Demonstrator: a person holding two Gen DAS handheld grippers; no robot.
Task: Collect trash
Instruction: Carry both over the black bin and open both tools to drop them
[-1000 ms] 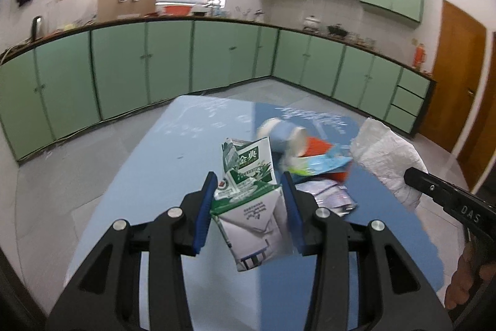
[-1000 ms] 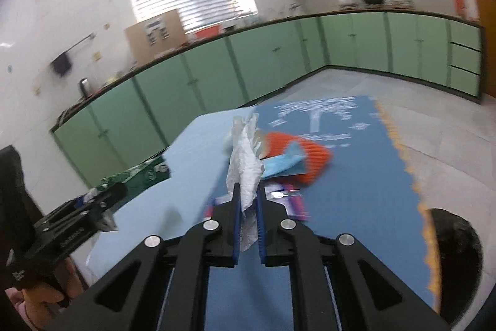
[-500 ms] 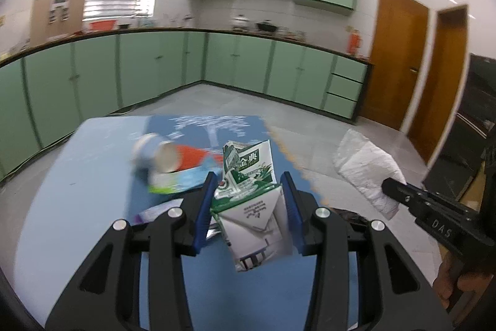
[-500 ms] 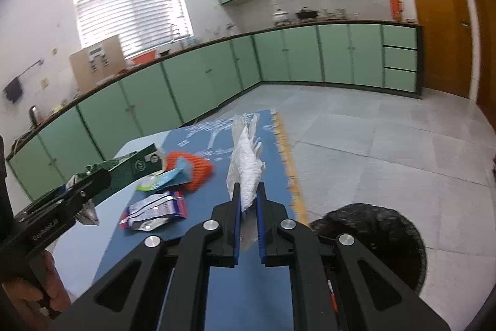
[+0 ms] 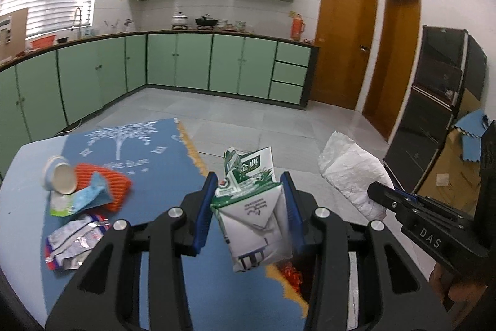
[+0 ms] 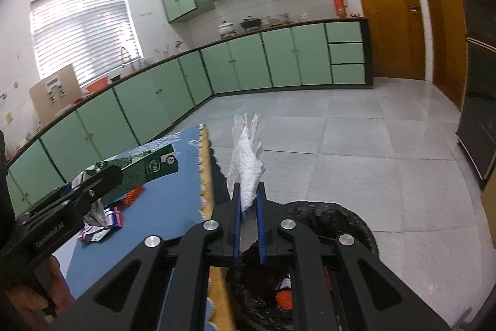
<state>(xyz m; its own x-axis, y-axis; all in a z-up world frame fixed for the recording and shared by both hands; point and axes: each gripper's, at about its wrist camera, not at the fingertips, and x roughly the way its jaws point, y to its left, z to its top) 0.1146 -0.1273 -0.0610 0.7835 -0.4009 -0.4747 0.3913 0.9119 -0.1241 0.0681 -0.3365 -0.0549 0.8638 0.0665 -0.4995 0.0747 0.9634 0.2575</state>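
Note:
In the left wrist view my left gripper [image 5: 249,179] is shut on a crumpled green-and-white milk carton [image 5: 254,222], held over the right edge of the blue mat [image 5: 161,163]. My right gripper [image 6: 248,186] is shut on a crumpled white paper towel [image 6: 246,157] that sticks up from between its pads. Below it stands a bin lined with a black bag [image 6: 341,216], with red trash [image 6: 283,298] inside. The right wrist view also shows the left gripper [image 6: 105,176] and its carton [image 6: 145,168] at the left. From the left wrist, the right gripper [image 5: 381,194] and its paper towel [image 5: 350,166] are at the right.
On the mat lie a tipped white cup [image 5: 59,176], an orange knitted piece [image 5: 114,182], a light-blue wrapper [image 5: 83,197] and a silver-and-red wrapper [image 5: 74,241]. Green cabinets [image 5: 186,64] line the far walls. A dark cabinet [image 5: 434,114] stands at the right beyond open tiled floor [image 6: 372,151].
Both grippers have swung right, from over the middle of the table to its right edge. The carton and paper towel stay gripped. The black-lined bin has come into view below.

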